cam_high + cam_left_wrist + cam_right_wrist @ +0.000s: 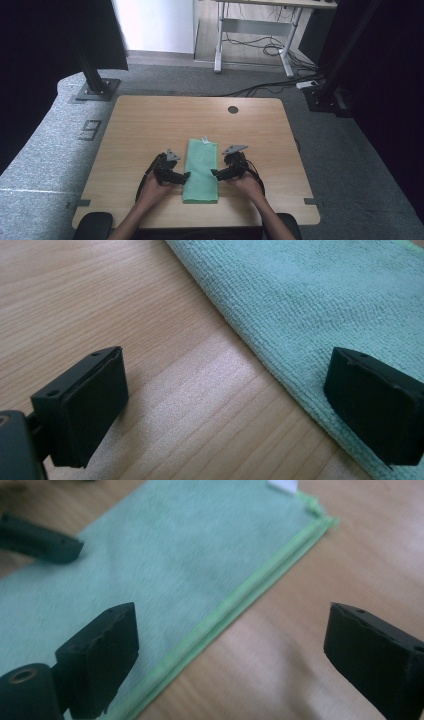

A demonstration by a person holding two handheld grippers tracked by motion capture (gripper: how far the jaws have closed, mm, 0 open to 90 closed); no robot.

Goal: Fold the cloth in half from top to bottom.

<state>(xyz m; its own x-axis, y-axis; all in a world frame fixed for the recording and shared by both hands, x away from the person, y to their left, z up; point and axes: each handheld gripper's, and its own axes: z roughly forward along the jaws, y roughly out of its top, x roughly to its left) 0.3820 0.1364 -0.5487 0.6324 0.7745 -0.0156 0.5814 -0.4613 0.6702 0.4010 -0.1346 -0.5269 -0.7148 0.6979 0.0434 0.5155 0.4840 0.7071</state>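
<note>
Both jaws gape wide, holding nothing: left gripper [186, 175] and right gripper [215, 173] flank the folded towel [201, 170], ungrabbed.

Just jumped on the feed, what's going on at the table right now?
A person holds a gripper in each hand over a folded green cloth that lies flat on the wooden table. The left gripper sits at the cloth's left edge and the right gripper at its right edge. Both are open, each with one jaw over the cloth and one over bare wood. Neither has closed on the cloth yet.
</note>
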